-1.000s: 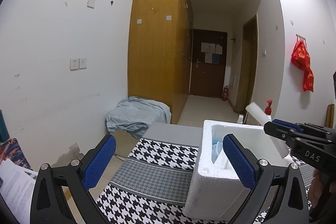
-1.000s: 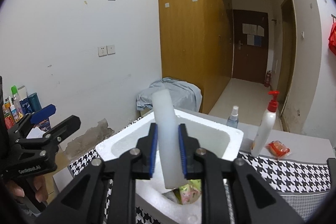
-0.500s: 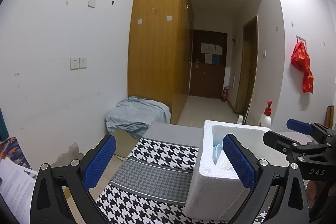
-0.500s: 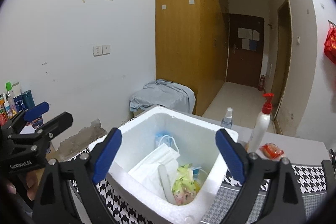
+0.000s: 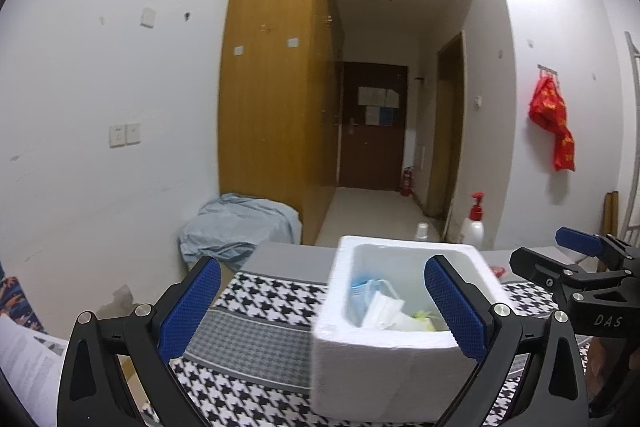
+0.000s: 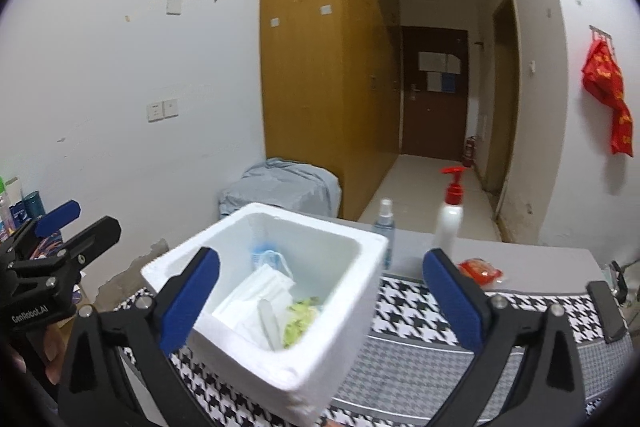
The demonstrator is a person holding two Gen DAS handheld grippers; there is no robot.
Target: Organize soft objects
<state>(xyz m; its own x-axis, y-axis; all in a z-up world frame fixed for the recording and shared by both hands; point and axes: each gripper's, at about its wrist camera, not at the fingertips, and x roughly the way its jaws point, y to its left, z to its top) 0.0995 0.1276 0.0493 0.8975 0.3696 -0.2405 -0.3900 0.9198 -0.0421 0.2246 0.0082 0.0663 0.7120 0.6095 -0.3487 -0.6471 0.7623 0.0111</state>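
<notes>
Left gripper (image 5: 320,307), fingers spread wide and empty, above the houndstooth tabletop (image 5: 256,331). White foam box (image 6: 280,367) on the tabletop, holding face masks (image 6: 256,295), a white tube (image 6: 269,319) and a green packet (image 6: 300,319). Right gripper (image 6: 320,299), fingers spread wide and empty, near the box. Far right of the box: spray bottle (image 6: 385,231), pump bottle (image 6: 449,215), red packet (image 6: 480,271).
</notes>
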